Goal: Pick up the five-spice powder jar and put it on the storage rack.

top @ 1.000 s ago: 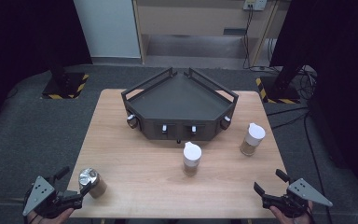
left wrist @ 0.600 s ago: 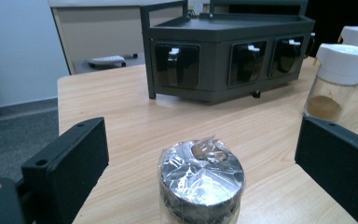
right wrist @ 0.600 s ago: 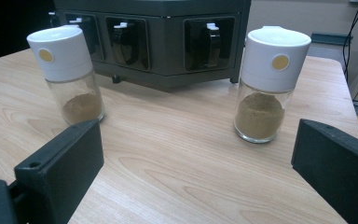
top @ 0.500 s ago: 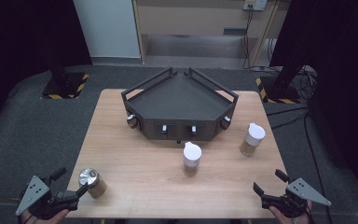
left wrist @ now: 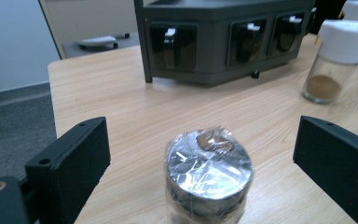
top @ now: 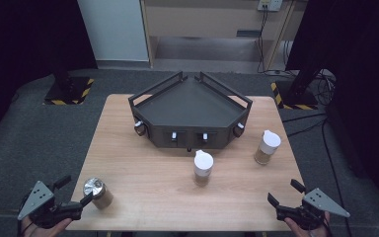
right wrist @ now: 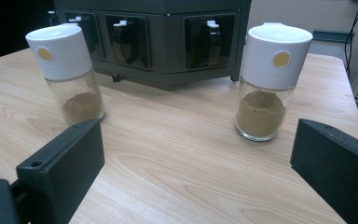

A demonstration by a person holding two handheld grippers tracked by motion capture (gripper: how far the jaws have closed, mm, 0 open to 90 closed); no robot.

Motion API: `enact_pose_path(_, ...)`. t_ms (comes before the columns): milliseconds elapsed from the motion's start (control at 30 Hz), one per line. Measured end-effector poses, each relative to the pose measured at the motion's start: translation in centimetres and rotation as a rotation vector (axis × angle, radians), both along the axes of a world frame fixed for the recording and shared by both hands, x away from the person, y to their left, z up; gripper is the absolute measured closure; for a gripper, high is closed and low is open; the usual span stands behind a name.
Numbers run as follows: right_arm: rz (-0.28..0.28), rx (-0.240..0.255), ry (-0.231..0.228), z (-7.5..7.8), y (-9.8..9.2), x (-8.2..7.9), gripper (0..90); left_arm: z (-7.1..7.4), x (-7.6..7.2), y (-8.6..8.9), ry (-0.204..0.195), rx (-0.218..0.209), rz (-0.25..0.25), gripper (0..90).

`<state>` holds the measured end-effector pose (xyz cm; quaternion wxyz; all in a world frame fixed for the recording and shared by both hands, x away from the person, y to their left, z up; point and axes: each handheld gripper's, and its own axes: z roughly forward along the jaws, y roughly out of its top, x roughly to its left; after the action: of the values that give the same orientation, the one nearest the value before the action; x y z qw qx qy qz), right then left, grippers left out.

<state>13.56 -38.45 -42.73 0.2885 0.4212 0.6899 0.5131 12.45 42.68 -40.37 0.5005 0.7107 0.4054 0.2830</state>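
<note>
The left gripper hangs wide-jawed at the table's near left corner, the foil-capped jar standing between its jaws, touching neither. The right gripper, equally spread, sits off the near right corner with bare wood ahead. Beyond it stand two white-capped spice jars, then the dark rack; the foil jar's base is cut off.

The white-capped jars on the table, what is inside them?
Both white-capped jars hold a brown powder at the bottom of their clear glass. Under the white caps the inside is covered, so nothing can be told there.
</note>
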Motion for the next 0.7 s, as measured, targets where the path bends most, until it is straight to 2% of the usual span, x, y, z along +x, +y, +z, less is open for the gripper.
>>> enact_pose_path(267,-0.002,-0.002,0.000,0.0,0.1,0.0,2.9,-0.8,1.1,-0.8,0.029,0.027,-0.020,4.0)
enact_pose_path(700,-0.003,-0.003,0.000,0.0,0.0,0.0,3.2,-3.1,2.2,-1.2,0.045,0.008,-0.020,11.2)
